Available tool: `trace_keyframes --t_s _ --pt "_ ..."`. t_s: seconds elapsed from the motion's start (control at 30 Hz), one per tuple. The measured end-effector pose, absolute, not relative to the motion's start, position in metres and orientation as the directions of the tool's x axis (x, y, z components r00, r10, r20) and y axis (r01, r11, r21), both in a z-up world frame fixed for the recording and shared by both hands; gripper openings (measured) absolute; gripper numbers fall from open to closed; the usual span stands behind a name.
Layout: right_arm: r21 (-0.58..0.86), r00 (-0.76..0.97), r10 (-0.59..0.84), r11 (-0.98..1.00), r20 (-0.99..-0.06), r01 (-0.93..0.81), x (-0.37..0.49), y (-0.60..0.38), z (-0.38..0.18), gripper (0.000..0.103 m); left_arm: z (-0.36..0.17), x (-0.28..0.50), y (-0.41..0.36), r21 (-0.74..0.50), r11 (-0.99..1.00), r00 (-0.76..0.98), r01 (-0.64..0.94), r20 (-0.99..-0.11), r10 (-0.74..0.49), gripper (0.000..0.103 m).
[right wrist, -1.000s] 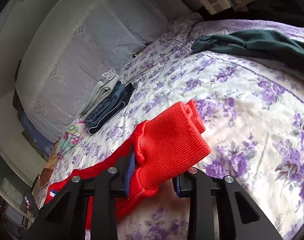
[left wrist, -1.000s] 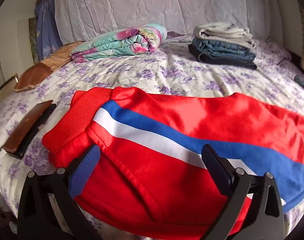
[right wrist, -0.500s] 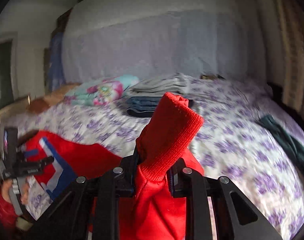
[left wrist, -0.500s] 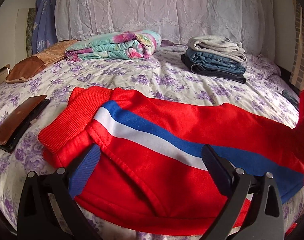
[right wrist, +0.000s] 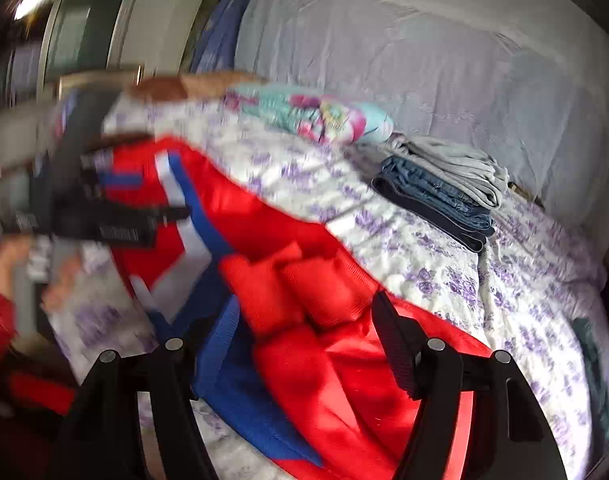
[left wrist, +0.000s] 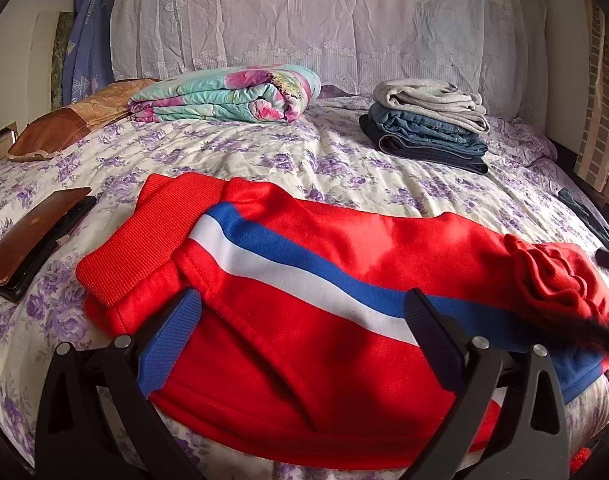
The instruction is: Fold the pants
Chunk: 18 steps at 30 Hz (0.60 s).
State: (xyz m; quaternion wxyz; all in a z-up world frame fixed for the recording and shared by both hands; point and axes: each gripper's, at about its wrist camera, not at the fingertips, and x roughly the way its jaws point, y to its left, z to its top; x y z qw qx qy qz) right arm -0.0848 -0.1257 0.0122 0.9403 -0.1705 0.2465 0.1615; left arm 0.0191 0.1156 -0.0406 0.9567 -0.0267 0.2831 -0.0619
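Left wrist view: the left gripper (left wrist: 300,320) hangs low over the pants (left wrist: 304,280), its jaws spread wide and gripping nothing; the red cloth with its blue and white stripe lies under and between them, and whether the tips touch it I cannot tell. Beyond the left jaw lies the ribbed waistband (left wrist: 144,236). Right of the right jaw the ribbed cuffs (left wrist: 552,276) sit bunched on top of the pants. Far left of the jaws a brown case (left wrist: 32,240) rests on the bed (left wrist: 344,168). Well ahead of the jaws a folded quilt (left wrist: 228,94) and a stack of folded clothes (left wrist: 428,128) lie near the headboard.

Right wrist view, blurred: the right gripper (right wrist: 304,320) has its jaws opening, already wide apart. The cuffs (right wrist: 300,284) lie crumpled between the jaws, and neither pad presses on them. Cloth spreads below and beyond both jaws across the bed (right wrist: 484,280). Left of the jaws the left gripper (right wrist: 156,220) shows side-on over the stripe, with a hand (right wrist: 32,272) behind it. Ahead and right of the jaws stand the clothes (right wrist: 444,188), with the quilt (right wrist: 316,114) beyond them.
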Motion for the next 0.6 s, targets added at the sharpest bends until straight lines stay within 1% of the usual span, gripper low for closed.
trace_keyframes --t_s 0.07,0.13,0.2,0.23,0.27,0.3,0.33,0.37,0.4,0.47,0.57,0.6 --pt "-0.150 0.855 0.234 0.930 -0.463 -0.335 -0.084 -0.143 0.033 0.069 -0.040 0.018 0.115 -0.092 0.991 0.833 0.102 -0.536 -0.136 0.098" --pt "-0.098 0.873 0.226 0.950 -0.433 -0.295 -0.077 -0.151 0.042 0.069 -0.039 0.018 0.115 -0.096 0.990 0.833 0.100 -0.536 -0.136 0.098" --pt "-0.060 0.861 0.234 0.955 -0.453 -0.291 -0.061 -0.148 0.038 0.069 -0.039 0.019 0.115 -0.094 0.990 0.833 0.101 -0.536 -0.136 0.098" --pt "-0.064 0.842 0.220 0.956 -0.493 -0.287 -0.051 -0.142 0.029 0.069 -0.040 0.019 0.115 -0.094 0.990 0.833 0.101 -0.536 -0.136 0.098" --pt "-0.083 0.809 0.198 0.953 -0.553 -0.290 -0.041 -0.135 0.016 0.069 -0.040 0.019 0.115 -0.093 0.991 0.833 0.100 -0.537 -0.135 0.098" --pt "-0.097 0.747 0.187 0.943 -0.638 -0.319 -0.030 -0.126 -0.003 0.070 -0.040 0.019 0.115 -0.092 0.991 0.833 0.100 -0.537 -0.134 0.098" --pt "-0.103 0.703 0.174 0.937 -0.690 -0.333 -0.022 -0.120 -0.021 0.072 -0.040 0.019 0.116 -0.092 0.991 0.833 0.101 -0.537 -0.135 0.098" --pt "-0.117 0.699 0.161 0.936 -0.697 -0.333 -0.021 -0.118 -0.028 0.073 -0.040 0.019 0.116 -0.093 0.990 0.833 0.101 -0.537 -0.136 0.098" --pt "-0.122 0.710 0.157 0.938 -0.686 -0.326 -0.023 -0.118 -0.026 0.072 -0.040 0.019 0.116 -0.093 0.990 0.833 0.102 -0.537 -0.136 0.098" --pt "-0.087 0.728 0.187 0.943 -0.659 -0.321 -0.030 -0.124 -0.009 0.072 -0.040 0.019 0.115 -0.092 0.991 0.833 0.100 -0.537 -0.134 0.098" --pt "-0.055 0.800 0.217 0.953 -0.560 -0.297 -0.048 -0.137 0.014 0.072 -0.040 0.020 0.115 -0.087 0.991 0.830 0.101 -0.542 -0.132 0.098" --pt "-0.046 0.817 0.222 0.956 -0.533 -0.289 -0.052 -0.141 0.018 0.076 -0.040 0.020 0.116 -0.088 0.991 0.829 0.102 -0.542 -0.133 0.098"
